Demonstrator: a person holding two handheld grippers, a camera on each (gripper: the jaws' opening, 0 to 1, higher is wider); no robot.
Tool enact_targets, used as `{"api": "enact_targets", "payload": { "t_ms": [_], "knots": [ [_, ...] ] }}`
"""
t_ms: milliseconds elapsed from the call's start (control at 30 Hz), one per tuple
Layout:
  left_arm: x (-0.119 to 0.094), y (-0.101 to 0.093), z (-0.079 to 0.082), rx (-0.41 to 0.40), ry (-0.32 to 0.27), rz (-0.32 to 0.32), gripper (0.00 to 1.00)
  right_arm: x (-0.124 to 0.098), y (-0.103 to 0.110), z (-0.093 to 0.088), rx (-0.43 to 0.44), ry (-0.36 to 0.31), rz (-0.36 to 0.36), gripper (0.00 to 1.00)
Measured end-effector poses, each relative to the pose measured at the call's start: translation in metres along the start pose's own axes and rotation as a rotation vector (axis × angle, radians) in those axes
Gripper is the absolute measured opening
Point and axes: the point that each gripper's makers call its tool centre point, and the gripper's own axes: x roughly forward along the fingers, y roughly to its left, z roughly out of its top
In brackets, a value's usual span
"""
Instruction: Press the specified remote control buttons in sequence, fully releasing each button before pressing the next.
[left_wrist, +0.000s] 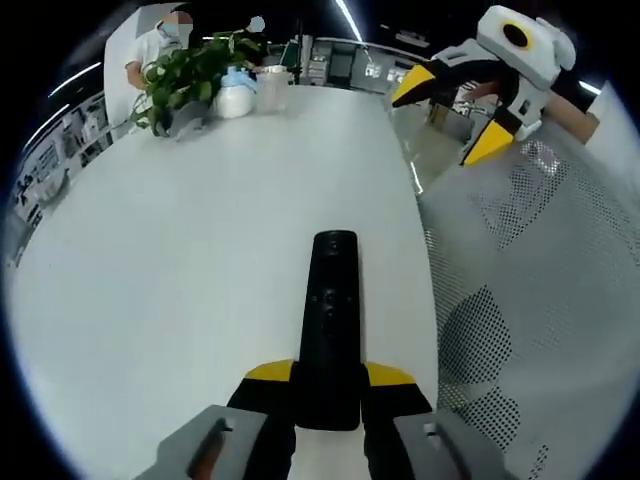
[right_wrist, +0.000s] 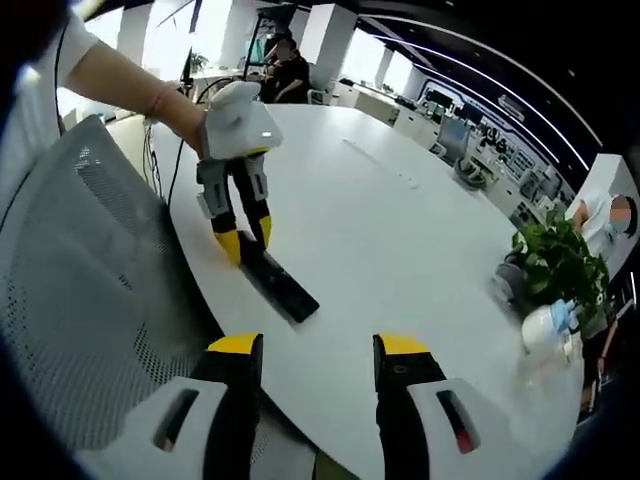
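A big white table (left_wrist: 180, 260), round at the edge, seen in both views. Beside it a gray mesh chair (left_wrist: 540, 290), close to the table's rim.

Far across the table, a green plant (left_wrist: 190, 72) in a pot, with a white jug (left_wrist: 236, 98) and a clear jar (left_wrist: 272, 88) just beside it. Behind the plant, a person (left_wrist: 150, 50) in white.

In the right gripper view, an arm (right_wrist: 120, 85) reaching in from the left, holding the left gripper (right_wrist: 243, 238). Pinching the near end of the remote (left_wrist: 332, 320), one yellow tip on each side. Long, black and flat, lying on the table near the rim, by the chair.

In the left gripper view, the same remote running straight out between the two jaws, buttons on top, too small to read.

Right gripper (right_wrist: 316, 362) spread wide, nothing between its yellow tips, up in the air near the table rim and apart from the remote. Also seen in the left gripper view, high over the chair, tips apart.
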Motion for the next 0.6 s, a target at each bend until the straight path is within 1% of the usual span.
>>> {"api": "enact_targets", "payload": {
  "t_ms": [33, 67, 333, 467, 533, 600],
  "knots": [
    [0.0009, 0.0004, -0.0006, 0.034, 0.004, 0.019, 0.24, 0.0006, 0.0011, -0.0010, -0.002, 0.006, 0.005, 0.45],
    [0.0014, -0.0002, -0.0008, 0.042, 0.008, 0.023, 0.24, 0.0012, 0.0023, -0.0017, -0.008, 0.011, 0.009, 0.45],
    [0.0021, -0.0001, -0.0007, 0.042, 0.013, 0.038, 0.24, 0.0019, 0.0036, -0.0037, -0.011, 0.020, 0.016, 0.45],
    [0.0022, -0.0017, -0.0016, 0.047, 0.005, 0.049, 0.24, 0.0016, 0.0019, -0.0035, -0.003, 0.018, 0.010, 0.45],
    [0.0023, -0.0012, -0.0014, 0.031, -0.004, 0.051, 0.24, 0.0016, 0.0016, -0.0034, -0.001, 0.017, 0.009, 0.45],
    [0.0023, -0.0026, -0.0014, 0.043, -0.003, 0.062, 0.24, 0.0015, 0.0015, -0.0033, -0.001, 0.017, 0.009, 0.45]
  ]
}}
